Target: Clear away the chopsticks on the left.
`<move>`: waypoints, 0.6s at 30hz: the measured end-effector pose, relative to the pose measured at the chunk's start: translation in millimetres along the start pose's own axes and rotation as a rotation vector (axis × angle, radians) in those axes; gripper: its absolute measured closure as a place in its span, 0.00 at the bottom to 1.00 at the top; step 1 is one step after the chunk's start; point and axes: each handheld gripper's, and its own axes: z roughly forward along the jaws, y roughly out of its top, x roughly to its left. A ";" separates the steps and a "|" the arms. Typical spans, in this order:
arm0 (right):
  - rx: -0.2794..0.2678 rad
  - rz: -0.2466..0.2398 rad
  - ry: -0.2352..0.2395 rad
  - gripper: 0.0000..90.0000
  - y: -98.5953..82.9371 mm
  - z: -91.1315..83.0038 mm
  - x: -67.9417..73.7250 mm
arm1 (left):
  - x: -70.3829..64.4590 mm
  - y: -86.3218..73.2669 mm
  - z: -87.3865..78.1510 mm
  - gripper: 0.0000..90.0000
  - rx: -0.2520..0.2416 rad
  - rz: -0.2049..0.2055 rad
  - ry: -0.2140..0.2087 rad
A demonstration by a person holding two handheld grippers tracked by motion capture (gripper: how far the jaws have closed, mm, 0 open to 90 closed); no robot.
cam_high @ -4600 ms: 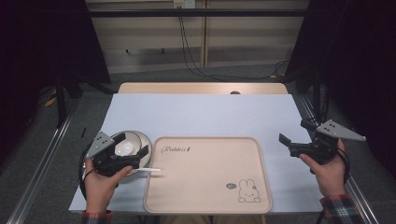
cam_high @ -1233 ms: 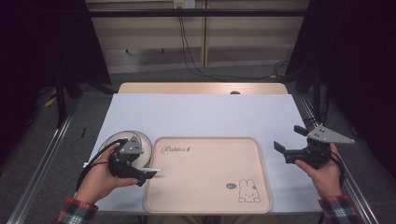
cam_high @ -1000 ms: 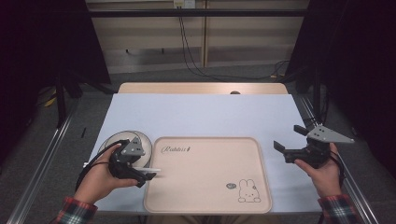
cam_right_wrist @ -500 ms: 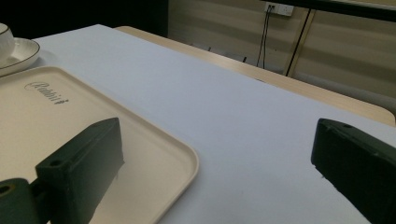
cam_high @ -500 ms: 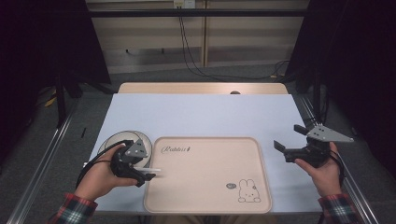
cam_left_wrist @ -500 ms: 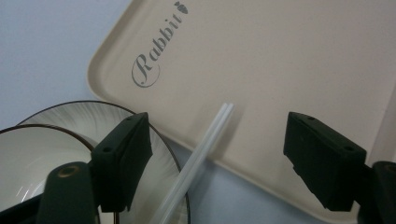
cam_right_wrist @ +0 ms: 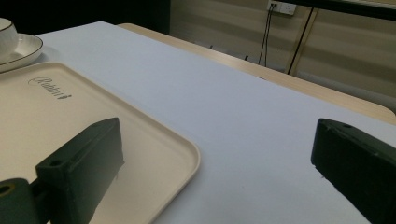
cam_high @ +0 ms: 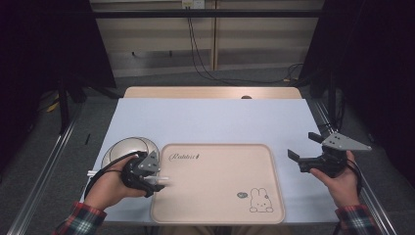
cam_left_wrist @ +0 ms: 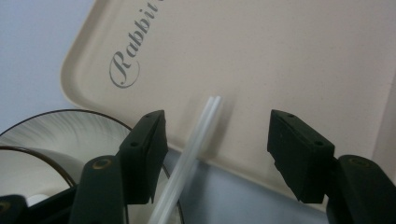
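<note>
A beige tray (cam_high: 220, 196) printed "Rabbit" with a small bunny lies at the table's front centre. A white plate with a dark rim (cam_high: 122, 149) sits just left of it. My left gripper (cam_high: 157, 180) hovers low over the tray's left edge beside the plate. In the left gripper view its jaws stand wide apart (cam_left_wrist: 219, 140) around a thin white double stick (cam_left_wrist: 187, 158), which reaches from the plate (cam_left_wrist: 46, 135) onto the tray (cam_left_wrist: 280, 56); neither jaw touches it. My right gripper (cam_high: 303, 146) is held open above the table, right of the tray, with nothing between its jaws (cam_right_wrist: 219, 144).
A pale blue cloth (cam_high: 215, 122) covers the table, bare behind the tray. The right gripper view shows the tray's corner (cam_right_wrist: 154, 154) and the plate (cam_right_wrist: 21, 49) far left with a white cup (cam_right_wrist: 5, 30) on it. Metal rails (cam_high: 44, 171) flank the table.
Since the oldest frame my left gripper has slid right from over the plate to the tray's edge. My right gripper has shifted slightly inward. Over the last second almost nothing moves.
</note>
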 end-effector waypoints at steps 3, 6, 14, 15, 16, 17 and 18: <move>0.000 0.005 -0.005 0.02 -0.1 -0.4 -0.9 | 1.2 -1.3 1.1 0.47 0.006 -0.016 -0.003; -0.001 0.009 0.001 0.02 -0.1 -0.8 -1.4 | 0.7 -3.0 3.2 0.48 -0.015 -0.020 -0.023; 0.001 0.009 0.001 0.02 -1.4 -0.8 -3.1 | 0.3 -3.6 2.7 0.66 0.029 -0.002 -0.032; 0.001 0.009 0.001 0.02 -1.4 -0.8 -3.1 | 0.3 -3.6 2.7 0.68 0.029 -0.002 -0.032; 0.008 0.015 -0.003 0.02 -1.4 -1.5 -3.1 | -0.7 -3.4 2.7 0.69 0.032 0.001 -0.043; 0.008 0.015 -0.003 0.02 -1.4 -1.5 -3.1 | -0.7 -3.4 2.7 0.69 0.032 0.001 -0.043; 0.009 0.016 0.000 0.02 -1.5 -1.4 -3.2 | -1.0 -3.5 3.3 0.69 0.032 0.002 -0.039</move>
